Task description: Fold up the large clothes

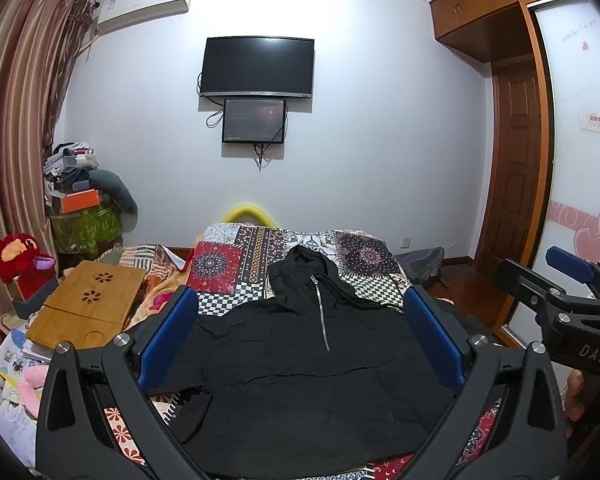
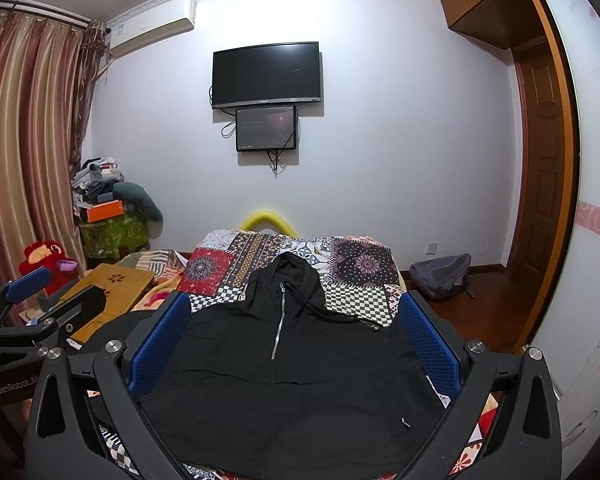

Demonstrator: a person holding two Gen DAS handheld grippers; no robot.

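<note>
A black hoodie (image 1: 300, 360) lies spread flat, front up, on a patchwork bedspread (image 1: 228, 264), its hood (image 1: 304, 260) pointing toward the far wall and its silver zipper (image 1: 322, 316) running down the chest. A sleeve end (image 1: 192, 412) sits near the lower left of the garment in the left wrist view.

The left gripper (image 1: 300, 332) hangs above the hoodie with its blue fingers (image 1: 168, 336) spread wide, one on each side of the garment's body, gripping nothing. The right gripper (image 2: 288, 340) hovers over the same hoodie (image 2: 292, 380), its blue fingers (image 2: 428, 344) likewise wide apart and empty; whether either touches the cloth cannot be told. Each gripper shows at the edge of the other's view, so they are side by side.

Left of the bed stand a bamboo lap table (image 1: 88, 304) and a red plush toy (image 1: 18, 256). On the far wall hang a television (image 1: 258, 66) with a smaller screen (image 1: 254, 120) below it, and an air conditioner (image 1: 144, 4) near the striped curtain (image 1: 16, 120). A grey backpack (image 2: 442, 276) lies on the floor by the wooden door (image 2: 540, 176).
</note>
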